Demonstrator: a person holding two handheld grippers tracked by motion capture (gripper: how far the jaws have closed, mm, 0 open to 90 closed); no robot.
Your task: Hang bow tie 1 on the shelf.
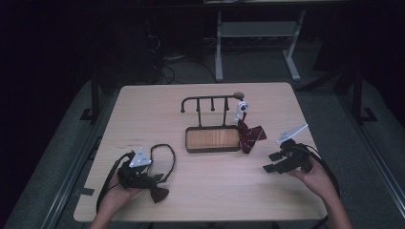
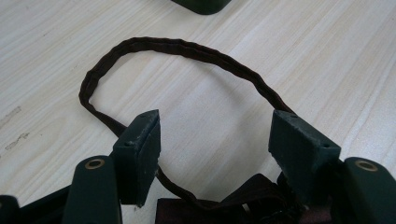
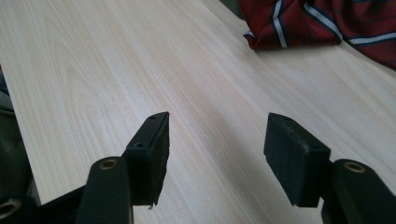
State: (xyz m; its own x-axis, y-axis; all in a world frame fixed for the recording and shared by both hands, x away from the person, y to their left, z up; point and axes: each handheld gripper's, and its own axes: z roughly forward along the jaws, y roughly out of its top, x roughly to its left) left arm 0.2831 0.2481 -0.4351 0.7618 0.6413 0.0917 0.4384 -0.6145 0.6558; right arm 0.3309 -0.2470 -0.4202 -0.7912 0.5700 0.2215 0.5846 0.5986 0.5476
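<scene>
A dark brown bow tie (image 1: 158, 193) lies near the table's front left, its thin strap (image 2: 187, 49) curled in a loop on the wood. My left gripper (image 1: 150, 177) is open over it; in the left gripper view the bow (image 2: 254, 193) sits low between the jaws, and the strap runs past both. A red striped bow tie (image 1: 250, 134) hangs at the right end of a dark hook rack (image 1: 210, 98), draping onto the table. My right gripper (image 1: 271, 162) is open above bare wood, right of and nearer than the striped tie (image 3: 317, 23).
The rack stands on a dark tray base (image 1: 187, 140) with a wooden floor, mid-table. A white piece (image 1: 242, 108) sits at the rack's right end above the striped tie. Table edges run close in front of both hands. Desk legs and cables lie beyond.
</scene>
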